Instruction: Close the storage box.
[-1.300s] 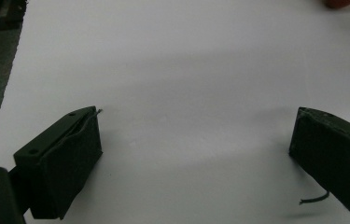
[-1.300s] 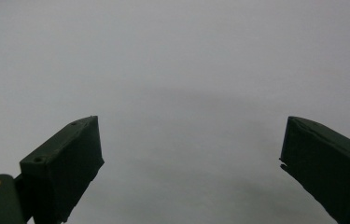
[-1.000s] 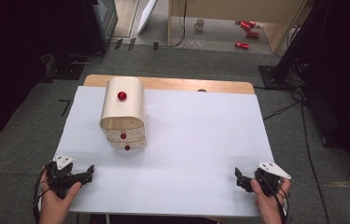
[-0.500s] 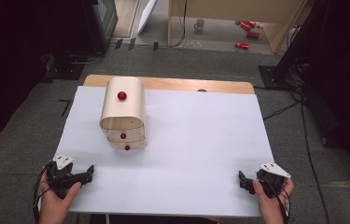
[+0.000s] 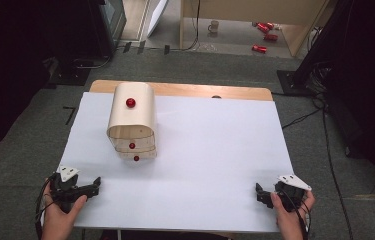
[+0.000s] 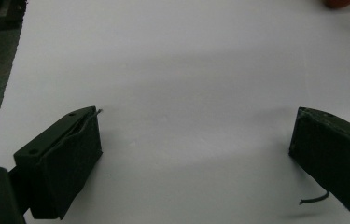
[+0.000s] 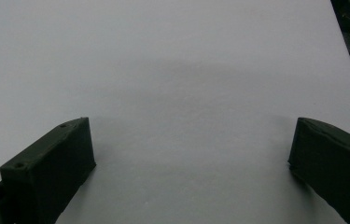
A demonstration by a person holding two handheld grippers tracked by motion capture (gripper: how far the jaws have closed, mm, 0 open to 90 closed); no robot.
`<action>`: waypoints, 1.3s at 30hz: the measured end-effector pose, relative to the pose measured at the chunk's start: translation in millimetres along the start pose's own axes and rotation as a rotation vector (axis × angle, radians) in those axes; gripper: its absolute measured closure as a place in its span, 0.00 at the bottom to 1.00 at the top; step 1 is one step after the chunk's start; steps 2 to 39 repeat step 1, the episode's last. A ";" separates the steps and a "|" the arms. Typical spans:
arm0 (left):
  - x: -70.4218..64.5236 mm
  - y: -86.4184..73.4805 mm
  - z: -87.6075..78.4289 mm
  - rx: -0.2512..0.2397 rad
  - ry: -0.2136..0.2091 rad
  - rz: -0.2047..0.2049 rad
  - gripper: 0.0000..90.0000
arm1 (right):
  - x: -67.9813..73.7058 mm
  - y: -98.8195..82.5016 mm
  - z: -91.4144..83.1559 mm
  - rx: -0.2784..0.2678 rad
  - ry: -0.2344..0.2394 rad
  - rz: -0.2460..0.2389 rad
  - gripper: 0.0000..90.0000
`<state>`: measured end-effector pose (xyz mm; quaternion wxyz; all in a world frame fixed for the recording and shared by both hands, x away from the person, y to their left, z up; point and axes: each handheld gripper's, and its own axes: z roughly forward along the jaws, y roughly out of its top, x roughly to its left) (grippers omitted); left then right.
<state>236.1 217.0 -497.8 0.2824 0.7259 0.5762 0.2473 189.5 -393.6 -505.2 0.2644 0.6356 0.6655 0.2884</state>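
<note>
A small wooden cabinet [image 5: 131,120] with a rounded top stands on the white table [image 5: 215,150], left of centre. It has a red knob [image 5: 131,102] on top and two more red knobs [image 5: 132,145] on its near face. My left gripper [image 5: 94,186] rests at the front left corner, open [image 6: 196,121], with bare table between its jaws. My right gripper [image 5: 259,192] sits at the front right corner; its jaws have just been opening and stand wide [image 7: 191,126], with nothing between them. Both are well short of the cabinet.
A strip of bare wood [image 5: 200,90] shows along the table's far edge. Grey carpet [image 5: 325,150] surrounds the table, with cables on the right. Red cans [image 5: 265,30] and a mug [image 5: 214,25] lie on the floor far behind.
The right hand has shifted very slightly near the front edge. The left hand and the cabinet stand as before.
</note>
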 end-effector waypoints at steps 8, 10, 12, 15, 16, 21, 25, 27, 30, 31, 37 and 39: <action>0.0 0.0 0.0 0.000 0.000 0.000 0.03 | 0.0 0.0 0.0 0.000 0.000 0.000 0.00; 0.0 0.0 0.0 0.000 0.000 0.000 0.03 | 0.0 0.0 0.0 0.000 0.000 0.000 0.00; 0.0 0.0 0.0 0.000 0.000 0.000 0.03 | 0.0 0.0 0.0 0.000 0.000 0.000 0.00; 0.0 0.0 0.0 0.000 0.000 0.000 0.03 | 0.0 0.0 0.0 0.000 0.000 0.000 0.00; 0.0 0.0 0.0 0.000 0.000 0.000 0.03 | 0.0 0.0 0.0 0.000 0.000 0.000 0.00; 0.0 0.0 0.0 0.000 0.000 0.000 0.03 | 0.0 0.0 0.0 0.000 0.000 0.000 0.00; 0.0 0.0 0.0 0.000 0.000 0.000 0.03 | 0.0 0.0 0.0 0.000 0.000 0.000 0.00; 0.0 0.0 0.0 0.000 0.000 0.000 0.03 | 0.0 0.0 0.0 0.000 0.000 0.000 0.00; 0.0 0.0 0.0 0.000 0.000 0.000 0.03 | 0.0 0.0 0.0 0.000 0.000 0.000 0.00; 0.0 0.0 0.0 0.000 0.000 0.000 0.03 | 0.0 0.0 0.0 0.000 0.000 0.000 0.00; 0.0 0.0 0.0 0.000 0.000 0.000 0.03 | 0.0 0.0 0.0 0.000 0.000 0.000 0.00; 0.0 0.0 0.0 0.000 0.000 0.000 0.03 | 0.0 0.0 0.0 0.000 0.000 0.000 0.00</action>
